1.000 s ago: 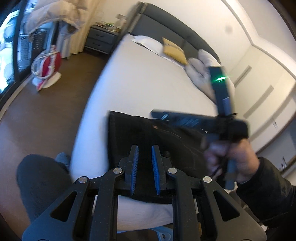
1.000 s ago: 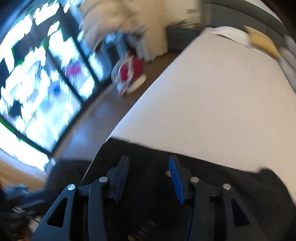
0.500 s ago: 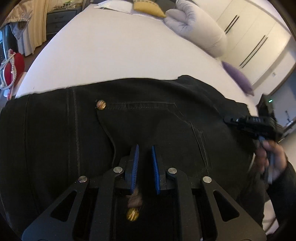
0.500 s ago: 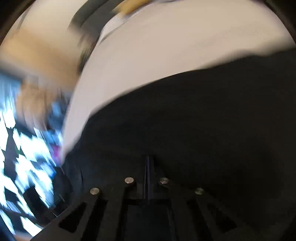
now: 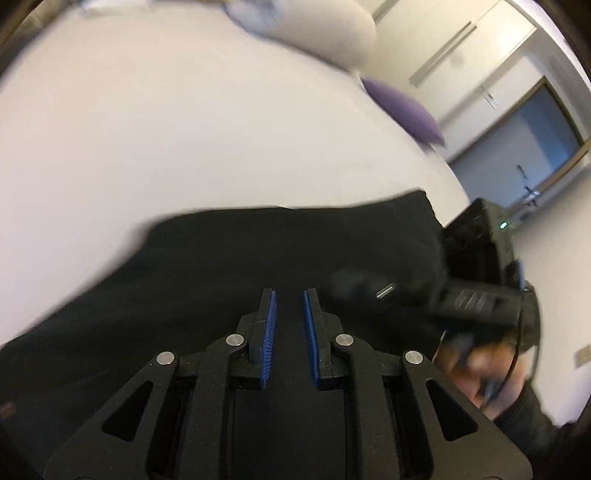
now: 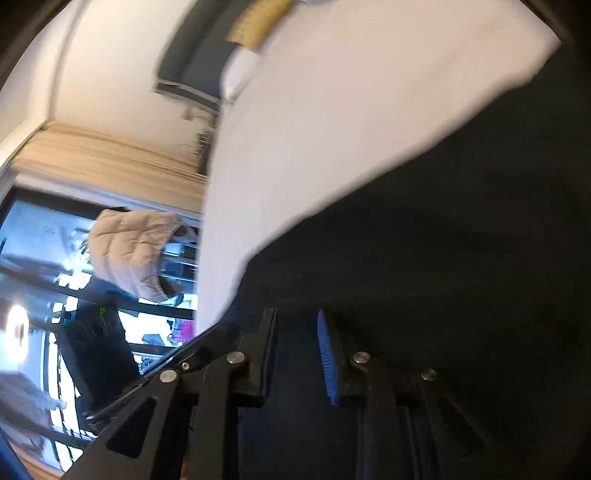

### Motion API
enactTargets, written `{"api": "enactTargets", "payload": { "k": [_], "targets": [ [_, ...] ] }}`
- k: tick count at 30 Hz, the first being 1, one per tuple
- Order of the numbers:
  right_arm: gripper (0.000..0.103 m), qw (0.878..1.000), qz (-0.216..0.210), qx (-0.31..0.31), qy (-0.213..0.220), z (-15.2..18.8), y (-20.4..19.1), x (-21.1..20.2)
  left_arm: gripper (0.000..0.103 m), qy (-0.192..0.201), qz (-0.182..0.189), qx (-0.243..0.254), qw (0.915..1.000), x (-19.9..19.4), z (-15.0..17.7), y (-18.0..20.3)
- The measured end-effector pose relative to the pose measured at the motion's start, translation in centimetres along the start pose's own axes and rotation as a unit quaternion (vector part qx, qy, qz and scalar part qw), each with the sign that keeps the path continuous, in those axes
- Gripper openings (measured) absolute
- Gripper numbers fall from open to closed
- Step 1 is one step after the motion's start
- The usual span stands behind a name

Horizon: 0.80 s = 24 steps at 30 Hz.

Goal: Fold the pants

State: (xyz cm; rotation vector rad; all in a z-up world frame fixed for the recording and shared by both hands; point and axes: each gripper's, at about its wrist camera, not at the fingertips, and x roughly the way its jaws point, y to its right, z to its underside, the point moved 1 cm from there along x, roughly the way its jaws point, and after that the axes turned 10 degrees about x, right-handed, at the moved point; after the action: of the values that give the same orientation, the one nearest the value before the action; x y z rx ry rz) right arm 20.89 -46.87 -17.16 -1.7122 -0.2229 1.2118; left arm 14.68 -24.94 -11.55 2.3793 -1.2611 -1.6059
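Note:
The black pants (image 5: 258,258) lie spread on the white bed (image 5: 147,129). My left gripper (image 5: 289,295) hovers over them, its blue pads a narrow gap apart, with nothing between them. The right gripper shows in the left wrist view (image 5: 369,291) at the right, blurred, reaching over the pants' right part. In the right wrist view the right gripper (image 6: 297,317) is open above the pants (image 6: 443,277), near their edge on the bed (image 6: 351,110).
A white pillow (image 5: 325,33) and a purple cushion (image 5: 402,107) lie at the bed's far side. White wardrobe doors (image 5: 461,48) stand behind. In the right wrist view a dark headboard (image 6: 199,62), a window (image 6: 37,277) and a beige jacket (image 6: 129,254) show at left.
The right gripper was shut half a second ago and is now open. Both views have swung: the left one rightward along the pants, the right one tilted toward the bed's edge.

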Motion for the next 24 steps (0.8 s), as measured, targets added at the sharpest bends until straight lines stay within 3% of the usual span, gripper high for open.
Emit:
{"api": "enactTargets", "payload": {
  "k": [2, 3, 5, 6, 8, 11, 14, 15, 16, 18, 19, 21, 24],
  "targets": [
    [0.000, 0.999, -0.003, 0.052, 0.000, -1.4, 3.2, -0.5, 0.014, -0.045, -0.023, 0.000, 0.9987, 3.9, -0.5, -0.4],
    [0.000, 0.998, -0.008, 0.067, 0.014, -2.4, 4.6, -1.6, 0.014, -0.040, -0.015, -0.011, 0.9990, 5.1, -0.3, -1.1],
    [0.000, 0.996, 0.023, 0.058, 0.060, -4.5, 6.1, -4.7, 0.002, -0.027, 0.001, -0.040, 0.9989, 5.3, -0.2, -2.5],
    [0.000, 0.994, 0.034, 0.061, 0.078, -5.6, 6.8, -5.8, 0.002, -0.017, 0.022, -0.063, 0.9976, 5.2, -0.2, -3.6],
    [0.000, 0.988, 0.040, 0.091, 0.116, -8.1, 9.6, -9.2, 0.002, -0.006, 0.020, -0.071, 0.9973, 4.9, -0.1, -4.5],
    [0.000, 0.978, 0.055, 0.114, 0.167, -11.3, 12.5, -13.2, 0.002, 0.006, -0.010, -0.062, 0.9980, 3.8, 0.1, -4.8],
    [0.000, 0.961, 0.109, 0.124, 0.223, -13.8, 14.2, -18.0, 0.002, 0.022, -0.042, -0.073, 0.9962, 1.7, 1.1, -5.9],
    [0.000, 0.949, 0.137, 0.135, 0.248, -14.2, 14.6, -19.9, 0.001, 0.028, -0.050, -0.079, 0.9952, 0.8, 1.5, -6.2],
    [0.000, 0.941, 0.154, 0.137, 0.267, -14.1, 14.5, -21.4, 0.001, 0.030, -0.089, -0.080, 0.9924, -0.7, 2.0, -6.9],
    [0.006, 0.933, 0.157, 0.126, 0.299, -12.8, 13.2, -24.4, 0.000, 0.040, -0.127, -0.095, 0.9866, -3.8, 2.9, -8.0],
    [0.006, 0.941, 0.129, 0.107, 0.293, -11.6, 11.9, -24.9, 0.000, 0.049, -0.121, -0.115, 0.9847, -5.1, 3.1, -8.2],
    [0.006, 0.961, 0.086, 0.061, 0.256, -9.1, 8.7, -22.9, 0.000, 0.070, -0.067, -0.128, 0.9871, -5.5, 2.0, -6.4],
    [0.006, 0.987, 0.019, 0.005, 0.158, -4.5, 5.0, -16.5, 0.000, 0.056, 0.011, -0.057, 0.9968, -1.8, -1.4, 1.0]
  ]
}}
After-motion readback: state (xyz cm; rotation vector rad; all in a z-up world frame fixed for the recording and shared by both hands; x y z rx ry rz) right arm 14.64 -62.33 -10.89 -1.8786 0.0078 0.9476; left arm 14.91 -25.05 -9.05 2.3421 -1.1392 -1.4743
